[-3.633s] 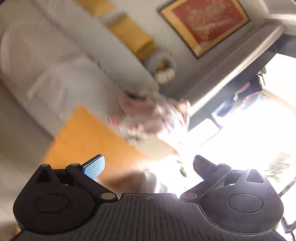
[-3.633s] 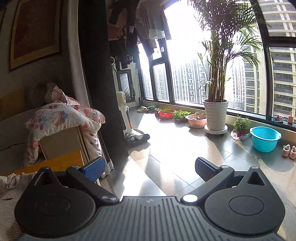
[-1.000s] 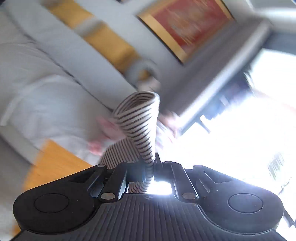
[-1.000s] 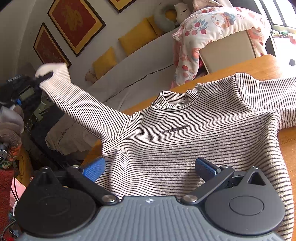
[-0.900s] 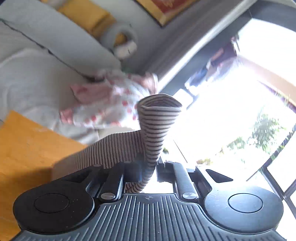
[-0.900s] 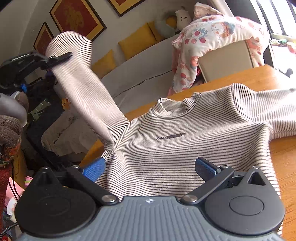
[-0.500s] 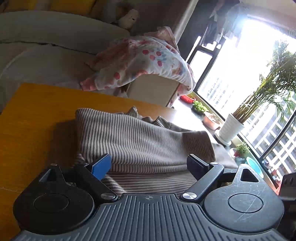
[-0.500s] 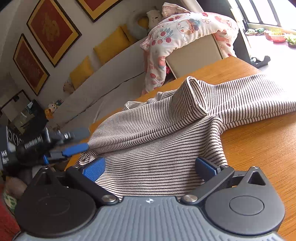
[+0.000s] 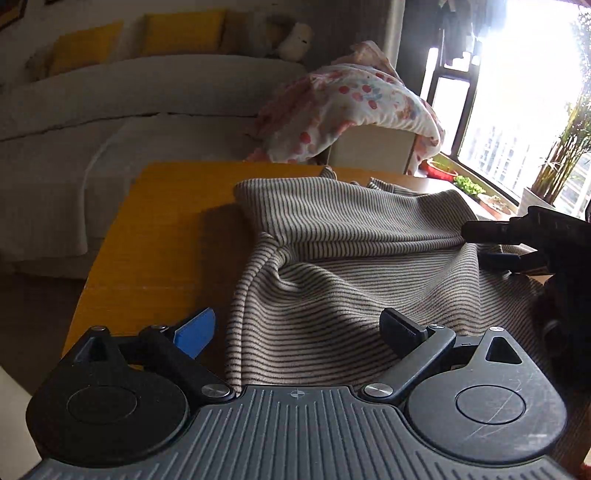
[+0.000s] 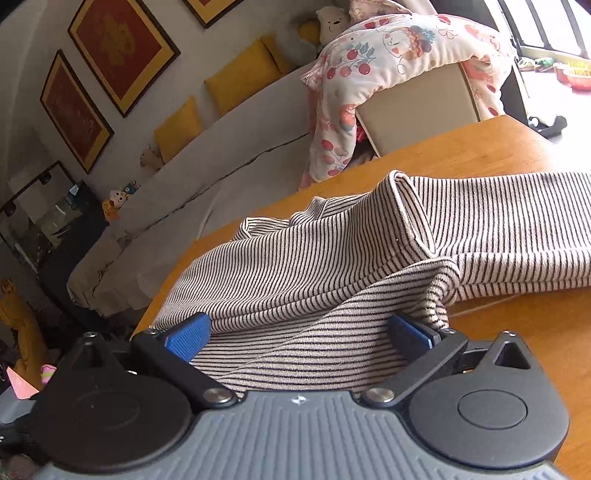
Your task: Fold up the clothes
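The left gripper has let go of the sleeve, jaws opening over the striped knit top – that sleeve now lies folded across the body toward 12 o'clock on the orange wooden table, while the right gripper is spread wide, gripping nothing.

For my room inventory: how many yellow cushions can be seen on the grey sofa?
3: a large yellow cushion near the plush toys, a second further along the backrest, a third partly hidden behind the white plush bear. Others may be hidden.

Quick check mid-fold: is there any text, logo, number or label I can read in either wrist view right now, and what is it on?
No readable text in either view.
Striped shirt: no print showing on the folded fabric.
Red framed pictures on the wall: gold motifs, too blurred to read as characters.
Floral blanket over the chair: cartoon and cherry pattern only, no words.
Both tools: small centre cross marks, no lettering.
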A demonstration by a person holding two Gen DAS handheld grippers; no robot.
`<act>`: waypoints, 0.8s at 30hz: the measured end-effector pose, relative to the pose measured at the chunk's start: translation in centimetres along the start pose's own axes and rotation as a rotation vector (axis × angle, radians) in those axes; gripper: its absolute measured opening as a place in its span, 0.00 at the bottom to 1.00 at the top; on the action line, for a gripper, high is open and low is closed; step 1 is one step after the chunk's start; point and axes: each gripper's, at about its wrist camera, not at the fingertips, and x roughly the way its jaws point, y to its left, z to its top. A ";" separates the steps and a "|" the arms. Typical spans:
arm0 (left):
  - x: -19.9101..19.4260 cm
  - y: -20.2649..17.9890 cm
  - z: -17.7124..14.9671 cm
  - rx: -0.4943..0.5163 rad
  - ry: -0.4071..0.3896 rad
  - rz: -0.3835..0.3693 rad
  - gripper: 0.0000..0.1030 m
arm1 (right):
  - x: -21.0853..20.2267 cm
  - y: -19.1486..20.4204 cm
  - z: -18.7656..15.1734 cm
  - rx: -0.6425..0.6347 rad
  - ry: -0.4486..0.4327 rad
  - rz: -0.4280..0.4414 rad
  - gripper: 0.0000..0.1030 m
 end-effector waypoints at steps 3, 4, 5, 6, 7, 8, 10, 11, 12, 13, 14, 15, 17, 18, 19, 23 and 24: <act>-1.1 0.3 0.1 -0.054 0.053 -0.046 0.96 | 0.5 1.5 0.2 -0.146 0.071 -0.039 1.00; -1.8 0.4 0.3 -0.085 0.068 -0.074 0.96 | 0.1 2.2 -0.2 -0.216 0.100 -0.072 1.00; -2.4 0.5 0.6 -0.128 0.070 -0.106 0.97 | -0.3 2.7 -0.9 -0.292 0.129 -0.103 1.00; -3.3 0.9 1.0 -0.185 0.060 -0.145 0.98 | -0.8 3.3 -1.6 -0.369 0.158 -0.134 1.00; -4.2 1.4 1.4 -0.247 0.039 -0.185 0.99 | -1.5 3.9 -2.7 -0.466 0.187 -0.177 1.00; -5.2 2.2 1.9 -0.332 -0.004 -0.229 1.00 | -2.4 4.3 -3.6 -0.537 0.189 -0.209 1.00; -6.7 3.8 2.8 -0.482 -0.085 -0.296 1.00 | -4.5 4.5 -4.2 -0.592 0.169 -0.221 1.00; -7.0 4.1 3.3 -0.504 -0.106 -0.306 1.00 | -5.5 4.1 -4.0 -0.580 0.142 -0.227 1.00; -7.2 4.4 3.7 -0.523 -0.125 -0.315 1.00 | -6.5 3.5 -3.4 -0.536 0.111 -0.231 1.00; -7.1 4.0 4.2 -0.508 -0.134 -0.313 1.00 | -7.6 2.0 -2.2 -0.444 0.081 -0.231 1.00; -6.7 3.3 4.5 -0.487 -0.137 -0.310 1.00 | -8.7 0.6 -1.1 -0.352 0.050 -0.231 1.00; -6.3 2.5 4.9 -0.466 -0.139 -0.309 1.00 | -9.8 -1.1 -0.1 -0.253 0.019 -0.235 1.00; -4.6 0.2 5.0 -0.427 -0.117 -0.368 1.00 | -12.6 -5.8 1.7 -0.042 -0.062 -0.255 1.00; -3.6 -0.9 5.0 -0.407 -0.106 -0.396 1.00 | -13.8 -7.9 2.0 0.030 -0.096 -0.271 1.00; -2.0 -2.7 4.8 -0.377 -0.085 -0.424 1.00 | -15.1 -10.3 2.1 0.105 -0.132 -0.300 0.95; 3.6 -7.9 3.2 -0.270 0.030 -0.446 1.00 | -19.9 -20.5 0.3 0.494 -0.203 -0.283 0.65; 4.4 -8.5 2.7 -0.260 0.054 -0.443 1.00 | -20.8 -23.4 -0.7 0.610 -0.215 -0.251 0.65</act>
